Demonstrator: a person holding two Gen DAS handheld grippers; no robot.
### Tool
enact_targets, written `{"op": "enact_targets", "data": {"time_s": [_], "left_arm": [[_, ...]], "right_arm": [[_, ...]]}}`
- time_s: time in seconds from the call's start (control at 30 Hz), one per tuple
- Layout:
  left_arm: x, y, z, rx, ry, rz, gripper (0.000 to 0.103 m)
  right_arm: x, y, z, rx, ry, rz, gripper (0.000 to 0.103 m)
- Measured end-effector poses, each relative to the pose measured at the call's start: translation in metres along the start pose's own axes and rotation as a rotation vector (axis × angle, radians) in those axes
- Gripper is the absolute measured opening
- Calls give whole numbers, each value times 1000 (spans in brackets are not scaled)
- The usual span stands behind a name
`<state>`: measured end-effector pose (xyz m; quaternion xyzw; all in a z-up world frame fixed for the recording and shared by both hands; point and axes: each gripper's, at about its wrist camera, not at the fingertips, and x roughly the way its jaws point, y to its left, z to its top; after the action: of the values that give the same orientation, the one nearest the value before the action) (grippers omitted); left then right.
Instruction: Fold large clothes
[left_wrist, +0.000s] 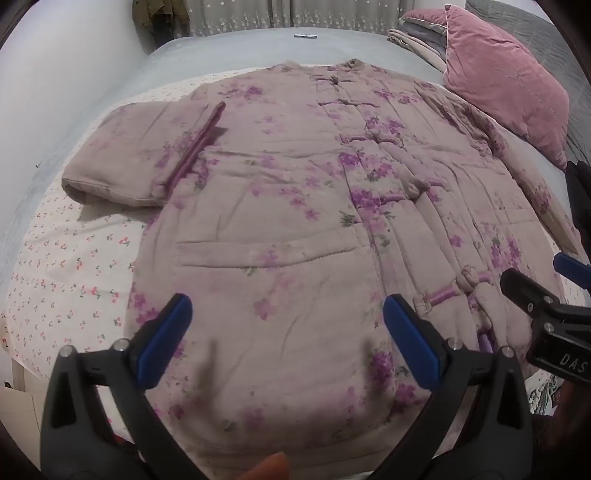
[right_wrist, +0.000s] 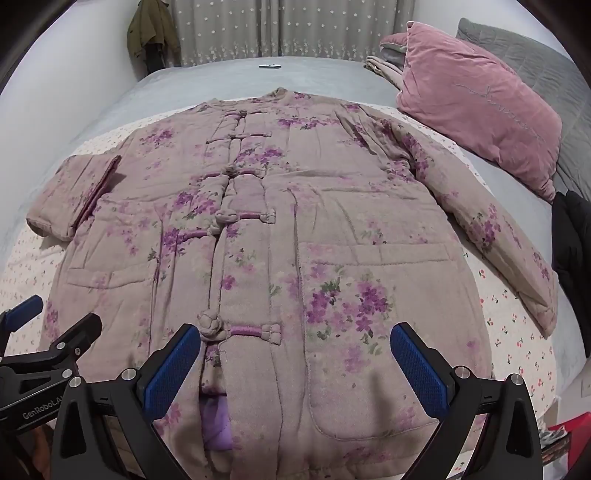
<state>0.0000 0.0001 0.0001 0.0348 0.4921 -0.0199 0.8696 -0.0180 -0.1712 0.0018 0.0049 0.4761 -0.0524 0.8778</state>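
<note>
A padded mauve coat (left_wrist: 295, 177) with purple flowers and knot buttons lies flat and face up on the bed, collar at the far end. Its left sleeve (left_wrist: 122, 170) is short and folded back at the cuff. The right sleeve (right_wrist: 498, 240) stretches down along the coat's (right_wrist: 332, 221) right side. My left gripper (left_wrist: 288, 325) hangs open above the hem's left half, nothing between its fingers. My right gripper (right_wrist: 295, 354) is open too, above the hem near the lowest knot button (right_wrist: 210, 326). Each gripper shows at the edge of the other's view: right gripper (left_wrist: 532, 266), left gripper (right_wrist: 66, 310).
A pink velvet pillow (right_wrist: 480, 110) lies at the far right, with folded blankets (right_wrist: 384, 62) behind it. A black garment (right_wrist: 569, 240) sits at the bed's right edge. A small white object (right_wrist: 269, 66) lies at the far end. The floral sheet (left_wrist: 74, 266) shows beside the coat.
</note>
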Motion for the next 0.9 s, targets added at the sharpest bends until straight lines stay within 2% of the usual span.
{"op": "enact_targets", "data": {"time_s": [0.9], "left_arm": [[0,0,0,1,0,0,103]], "right_arm": [[2,1,-1,-1,2,-1,103]]}}
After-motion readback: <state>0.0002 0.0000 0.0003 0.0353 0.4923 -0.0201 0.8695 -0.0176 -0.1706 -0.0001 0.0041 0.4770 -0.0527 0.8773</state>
